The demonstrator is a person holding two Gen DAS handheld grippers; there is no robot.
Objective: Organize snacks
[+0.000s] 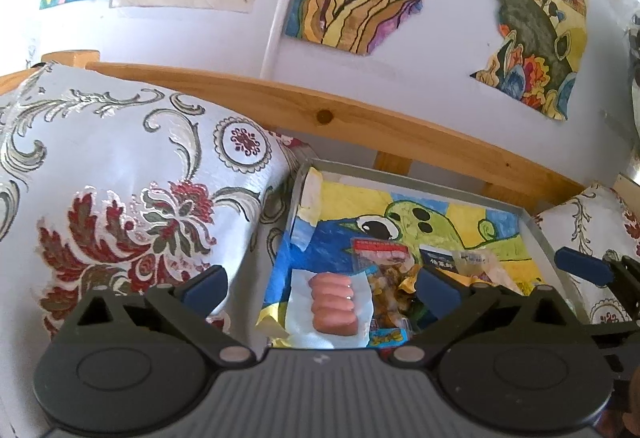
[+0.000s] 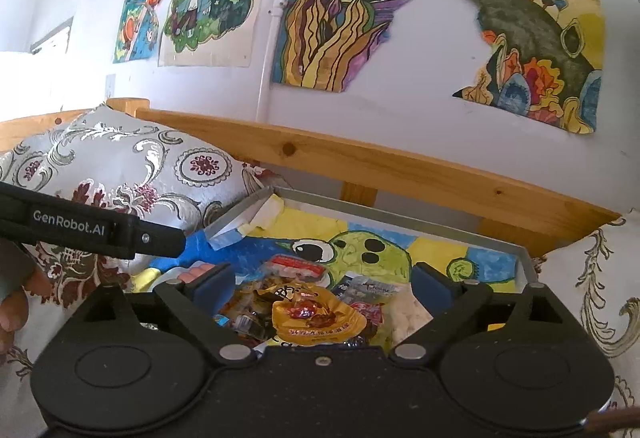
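Both wrist cameras look forward, low and close, over the shared snack tray [image 1: 538, 238] [image 2: 524, 262] toward the postered wall [image 1: 440, 50] [image 2: 420, 50].

Home setting, likely a child's bedroom or sitting corner. Hand-coloured drawings [image 2: 344, 6] taped across a white wall [image 1: 192, 34], a pine wooden rail [image 1: 360, 118] that may belong to a bed or bench, and brocade floral cushions [image 1: 120, 174]. A shallow grey tray [image 2: 400, 204] of snack packets [image 2: 316, 314] sits between the cushions.

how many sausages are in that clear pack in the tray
4, side by side in one clear pack at the near left of the tray, beside the snack pile. Others may be hidden under it.
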